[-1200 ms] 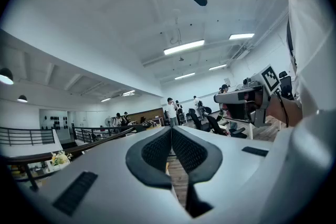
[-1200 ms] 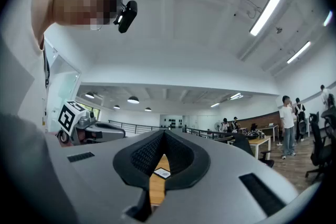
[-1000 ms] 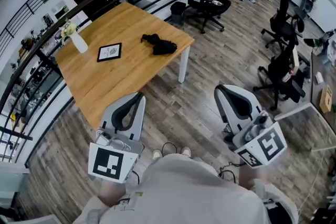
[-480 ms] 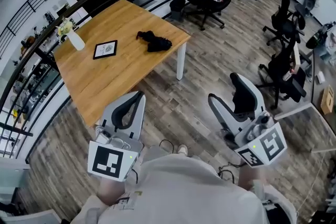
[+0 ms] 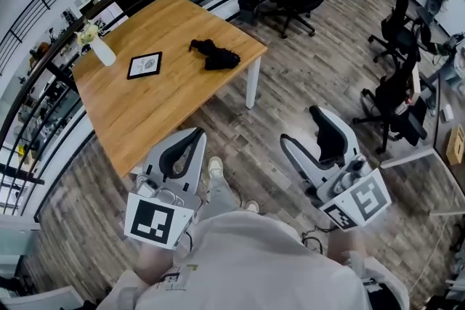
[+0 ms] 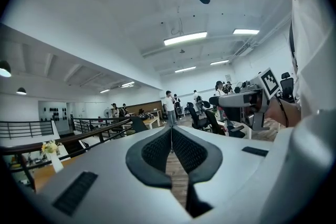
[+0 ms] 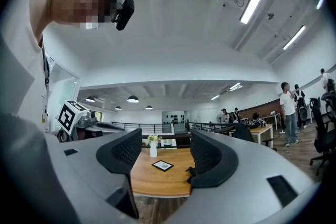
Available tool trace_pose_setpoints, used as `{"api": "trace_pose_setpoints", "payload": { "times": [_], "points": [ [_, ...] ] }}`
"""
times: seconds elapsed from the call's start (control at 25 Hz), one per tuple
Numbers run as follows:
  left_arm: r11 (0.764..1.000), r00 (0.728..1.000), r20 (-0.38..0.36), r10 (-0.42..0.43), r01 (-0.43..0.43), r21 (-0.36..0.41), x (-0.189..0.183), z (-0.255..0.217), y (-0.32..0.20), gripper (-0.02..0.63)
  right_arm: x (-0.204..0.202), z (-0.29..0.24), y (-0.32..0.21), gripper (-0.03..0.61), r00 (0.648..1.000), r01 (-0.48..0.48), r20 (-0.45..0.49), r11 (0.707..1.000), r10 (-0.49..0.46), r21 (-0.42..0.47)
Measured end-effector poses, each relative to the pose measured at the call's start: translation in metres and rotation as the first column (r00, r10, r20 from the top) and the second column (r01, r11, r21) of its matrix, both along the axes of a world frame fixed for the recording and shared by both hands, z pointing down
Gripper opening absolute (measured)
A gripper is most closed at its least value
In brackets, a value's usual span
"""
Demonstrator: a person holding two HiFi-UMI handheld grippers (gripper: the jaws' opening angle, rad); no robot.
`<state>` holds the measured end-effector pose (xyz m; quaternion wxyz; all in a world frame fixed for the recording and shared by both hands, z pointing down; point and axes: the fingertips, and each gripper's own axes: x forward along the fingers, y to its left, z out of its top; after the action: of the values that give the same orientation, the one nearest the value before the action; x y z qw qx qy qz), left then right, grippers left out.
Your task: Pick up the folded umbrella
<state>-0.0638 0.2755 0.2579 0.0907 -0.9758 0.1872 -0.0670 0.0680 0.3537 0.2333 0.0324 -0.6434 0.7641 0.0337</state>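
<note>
While the task stands at the approach stage, entries run as follows. Item one, folded umbrella (image 5: 214, 54): black, bunched, lying on the wooden table (image 5: 167, 105) near one corner, well apart from both grippers. Item two, right gripper (image 5: 305, 128): jaws spread wide, nothing between them, levelled at the table with the umbrella showing beside its right pad in its own view; likely readied for the grasp. Item three, left gripper (image 5: 195, 136): jaws pressed together, empty, apparently a spare. Also on table: picture frame (image 5: 144, 64), vase (image 5: 102, 52)
</note>
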Motion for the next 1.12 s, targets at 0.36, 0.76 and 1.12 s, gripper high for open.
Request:
{"api": "trace_pose_setpoints", "payload": {
  "times": [0.36,0.76,1.12],
  "points": [
    [1.000,1.000,-0.026,-0.016,0.015,-0.019,0.012,0.017,-0.094,0.020,0.010,0.026,-0.104,0.302,0.999,0.038,-0.029,0.995,-0.041,-0.087],
    [0.999,1.000,-0.013,-0.011,0.011,-0.049,0.011,0.035,-0.249,0.020,0.006,0.054,-0.267,0.307,0.996,0.044,-0.069,0.977,-0.060,-0.209],
    [0.987,0.996,0.037,0.084,-0.078,-0.140,0.018,0.080,-0.367,0.020,-0.007,0.113,-0.407,0.316,0.979,0.019,-0.179,0.914,-0.100,-0.404]
  ]
}}
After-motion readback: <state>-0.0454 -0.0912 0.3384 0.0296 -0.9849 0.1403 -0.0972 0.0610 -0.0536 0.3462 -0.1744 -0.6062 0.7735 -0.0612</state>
